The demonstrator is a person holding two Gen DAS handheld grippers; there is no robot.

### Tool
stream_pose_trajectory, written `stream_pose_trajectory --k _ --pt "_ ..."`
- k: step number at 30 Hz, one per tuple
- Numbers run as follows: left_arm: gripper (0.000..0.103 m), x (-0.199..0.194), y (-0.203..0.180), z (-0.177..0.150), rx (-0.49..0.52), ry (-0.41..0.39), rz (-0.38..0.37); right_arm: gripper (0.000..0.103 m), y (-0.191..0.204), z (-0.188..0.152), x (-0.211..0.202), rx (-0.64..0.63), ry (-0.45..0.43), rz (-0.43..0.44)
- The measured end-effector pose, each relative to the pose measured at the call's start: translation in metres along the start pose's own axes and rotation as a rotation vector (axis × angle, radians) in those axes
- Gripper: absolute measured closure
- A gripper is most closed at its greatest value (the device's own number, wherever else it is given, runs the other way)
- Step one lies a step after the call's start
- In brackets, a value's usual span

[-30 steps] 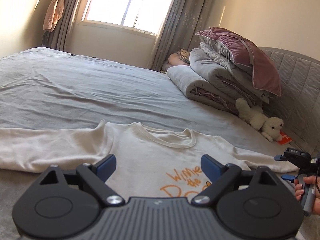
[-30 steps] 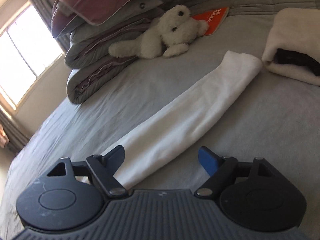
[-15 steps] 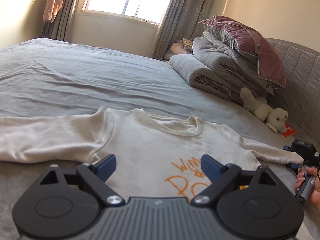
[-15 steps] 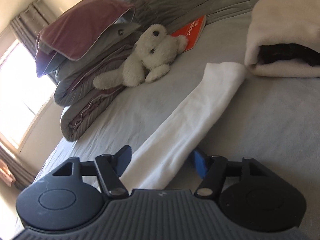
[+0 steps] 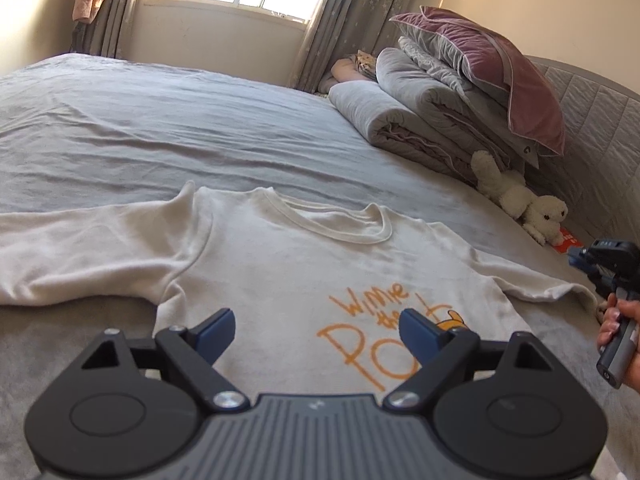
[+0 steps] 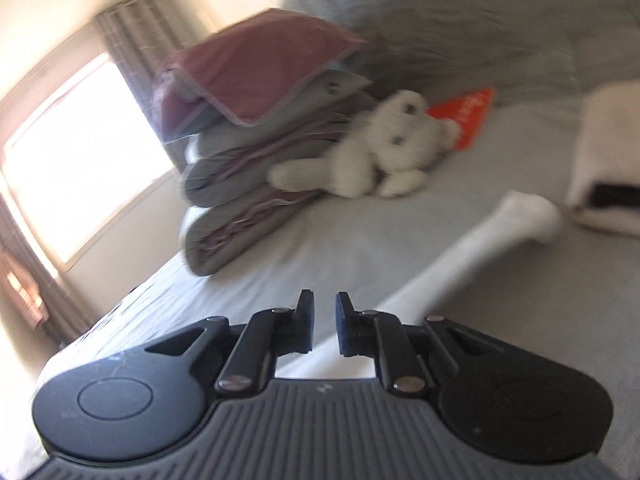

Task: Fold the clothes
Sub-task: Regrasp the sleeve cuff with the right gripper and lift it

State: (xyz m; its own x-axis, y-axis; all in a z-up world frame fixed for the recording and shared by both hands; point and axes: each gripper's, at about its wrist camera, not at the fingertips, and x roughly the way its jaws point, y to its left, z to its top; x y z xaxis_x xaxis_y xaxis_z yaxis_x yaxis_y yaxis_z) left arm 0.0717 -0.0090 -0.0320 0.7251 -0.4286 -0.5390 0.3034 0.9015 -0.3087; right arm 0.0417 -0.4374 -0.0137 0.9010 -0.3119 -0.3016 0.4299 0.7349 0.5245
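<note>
Right sleeve pinched, fold ready to start

The cream shirt (image 5: 288, 280) lies flat on the bed (image 5: 160, 128), on the near side of the plush bear (image 6: 384, 152). My right claw (image 6: 323, 320) has just been closing, narrow now, apparently on its right sleeve (image 6: 480, 240). My left claw (image 5: 316, 328) hovers wide over the print.

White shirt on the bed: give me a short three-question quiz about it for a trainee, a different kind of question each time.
1. True or false: the white shirt lies spread with its printed side up.
2. The left tool is: A open over the shirt; B shut on the collar; C out of view.
3. What colour is the lettering on the shirt?

Key: 1 true; 2 A; 3 orange.
</note>
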Motion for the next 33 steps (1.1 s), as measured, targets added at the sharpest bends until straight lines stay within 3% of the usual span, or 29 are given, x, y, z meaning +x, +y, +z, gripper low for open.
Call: stream_pose_trajectory --k 4,7,10,11,12,18,21,25,28,31,33 --pt "0.014 -0.001 0.003 0.001 -0.033 0.018 0.004 0.090 0.014 0.001 -0.007 -0.027 0.010 0.045" --pt "0.014 -0.003 0.005 0.000 -0.050 0.023 0.002 0.090 0.014 0.001 -0.006 -0.010 0.045 0.023" --pt "0.014 -0.004 0.005 0.000 -0.039 0.021 0.010 0.069 0.004 0.000 -0.001 0.044 0.096 -0.041" --pt "0.014 -0.004 0.005 0.000 -0.036 0.021 0.012 0.046 0.001 0.000 -0.001 0.048 0.098 -0.076" --pt "0.014 -0.005 0.005 0.000 -0.033 0.021 0.014 0.031 0.000 -0.001 -0.001 0.033 0.090 -0.119" --pt "0.014 0.000 0.004 0.000 -0.036 0.032 0.013 0.026 -0.008 -0.006 0.008 -0.033 0.099 -0.373" --pt "0.014 0.003 0.002 -0.002 -0.021 0.036 0.019 0.026 -0.025 -0.012 0.015 0.032 0.132 -0.407" --pt "0.014 0.003 0.000 -0.003 0.013 0.034 0.028 0.025 -0.037 -0.014 0.017 0.072 0.095 -0.362" --pt "0.013 0.004 -0.002 -0.005 0.034 0.033 0.035 0.030 -0.047 -0.015 0.021 0.106 0.072 -0.311" --pt "0.013 0.007 -0.003 -0.006 0.041 0.032 0.036 0.049 -0.051 -0.016 0.024 0.112 0.061 -0.282" --pt "0.013 0.007 -0.003 -0.005 0.045 0.030 0.036 0.094 -0.053 -0.015 0.027 0.128 0.077 -0.261"
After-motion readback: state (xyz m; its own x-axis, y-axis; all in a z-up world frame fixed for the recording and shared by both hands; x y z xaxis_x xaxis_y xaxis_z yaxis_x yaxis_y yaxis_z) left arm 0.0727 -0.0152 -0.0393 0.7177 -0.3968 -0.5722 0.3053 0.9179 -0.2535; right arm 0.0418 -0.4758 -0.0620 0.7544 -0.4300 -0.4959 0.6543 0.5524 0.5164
